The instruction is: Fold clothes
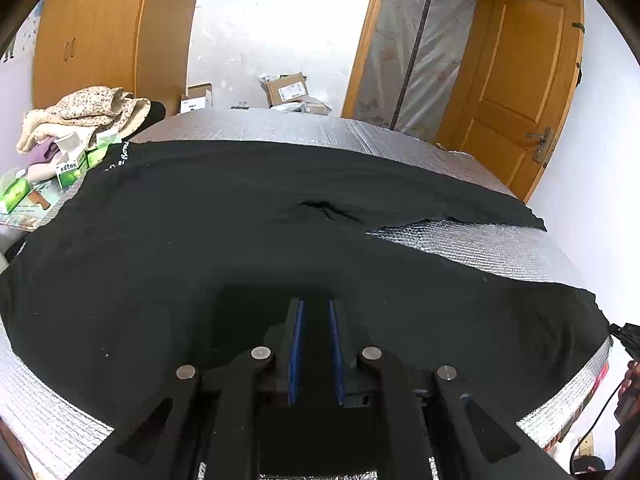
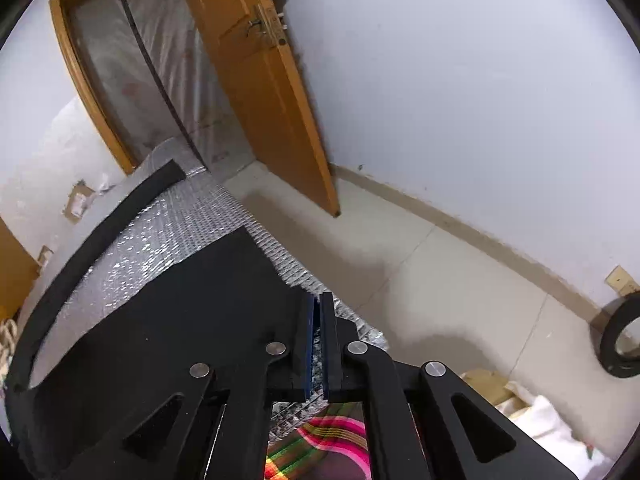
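Upper left, one heap of clothes [image 1: 92, 108] waits aside. One black garment [image 1: 200, 220] lies spread on the desk [image 1: 480, 240], ready for folding. Your left gripper [image 1: 316, 308] fingers stand slightly apart at its near hem; I cannot tell if they grip. Your right gripper [image 2: 319, 300] fingers are closed at its lower-right edge.

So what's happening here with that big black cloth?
A person is folding a black garment spread over a silver padded table, with a claw tool in each hand. The left claw sits on the cloth's near edge, narrowly parted; whether it pinches the cloth is unclear. The right claw is shut at the garment's corner by the table edge.
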Tool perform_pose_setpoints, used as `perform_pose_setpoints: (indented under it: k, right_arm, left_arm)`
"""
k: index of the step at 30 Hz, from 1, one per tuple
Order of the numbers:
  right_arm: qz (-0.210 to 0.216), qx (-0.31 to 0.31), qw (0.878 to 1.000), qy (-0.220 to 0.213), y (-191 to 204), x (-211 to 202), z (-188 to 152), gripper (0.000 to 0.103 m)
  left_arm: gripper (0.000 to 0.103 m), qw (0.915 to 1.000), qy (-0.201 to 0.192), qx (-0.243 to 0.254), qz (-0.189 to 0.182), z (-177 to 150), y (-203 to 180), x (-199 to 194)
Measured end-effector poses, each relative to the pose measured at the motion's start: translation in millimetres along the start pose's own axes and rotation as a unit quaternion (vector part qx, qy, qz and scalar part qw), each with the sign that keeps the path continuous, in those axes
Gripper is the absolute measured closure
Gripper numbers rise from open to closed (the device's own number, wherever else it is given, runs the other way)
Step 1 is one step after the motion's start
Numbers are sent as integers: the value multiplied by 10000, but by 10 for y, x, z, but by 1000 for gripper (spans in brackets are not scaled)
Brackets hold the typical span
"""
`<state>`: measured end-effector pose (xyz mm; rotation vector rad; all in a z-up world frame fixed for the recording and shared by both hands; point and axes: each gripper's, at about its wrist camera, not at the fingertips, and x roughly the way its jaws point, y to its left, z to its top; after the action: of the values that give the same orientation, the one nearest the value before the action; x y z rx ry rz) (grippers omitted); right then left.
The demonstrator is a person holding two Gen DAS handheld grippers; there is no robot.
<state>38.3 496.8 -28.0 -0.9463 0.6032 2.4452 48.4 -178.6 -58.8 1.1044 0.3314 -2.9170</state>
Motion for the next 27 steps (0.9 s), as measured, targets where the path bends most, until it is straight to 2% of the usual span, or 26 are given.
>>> perform_pose_setpoints:
  k: [2, 4, 6, 8, 13, 15, 19, 22, 24, 25, 26, 27]
  right_arm:
    - [-189, -151, 9995, -196, 64, -105, 31, 82]
    - [-206, -279, 9985, -431, 132, -231, 55, 72]
    - [-81, -461, 9965, -686, 253, -362, 94, 71]
    - [253, -739, 9932, -861, 452, -470, 128, 71]
    - [1393, -1476, 9769, -665, 1015, -471, 57, 71]
    - [1872, -1685, 9662, -557, 1254, -471, -8, 70]
    - [2616, -2025, 9424, -491, 1685, -537, -73, 70]
    - [3045, -2277, 9227, -642, 1973, -667, -68, 70]
    - [3404, -2562, 9015, -758, 2221, -744, -101, 68]
    - [3576, -2716, 8901, -783, 2341, -770, -132, 67]
    - [3735, -2871, 8786, -786, 2463, -793, -166, 66]
    - [3802, -3043, 8713, -608, 2600, -782, -218, 66]
  left_arm:
    - [90, 9999, -104, 2, 105, 33, 38, -52]
    - [90, 9994, -228, -29, 248, 79, 97, -110]
    - [90, 9983, -355, -189, 422, 140, 223, -167]
    - [89, 9962, -423, -373, 661, 175, 360, -203]
    - [89, 9875, -450, -907, 1204, 152, 727, -278]
    - [89, 9827, -596, -1089, 1373, 140, 853, -397]
    - [89, 9719, -1199, -1126, 1684, 207, 967, -782]
    - [87, 9618, -1780, -958, 1846, 309, 903, -1103]
    - [82, 9575, -2054, -701, 1901, 363, 837, -1189]
    - [79, 9565, -2125, -589, 1910, 391, 816, -1200]
    - [79, 9595, -2034, -539, 1874, 424, 823, -1144]
    - [79, 9644, -1850, -540, 1813, 457, 842, -1064]
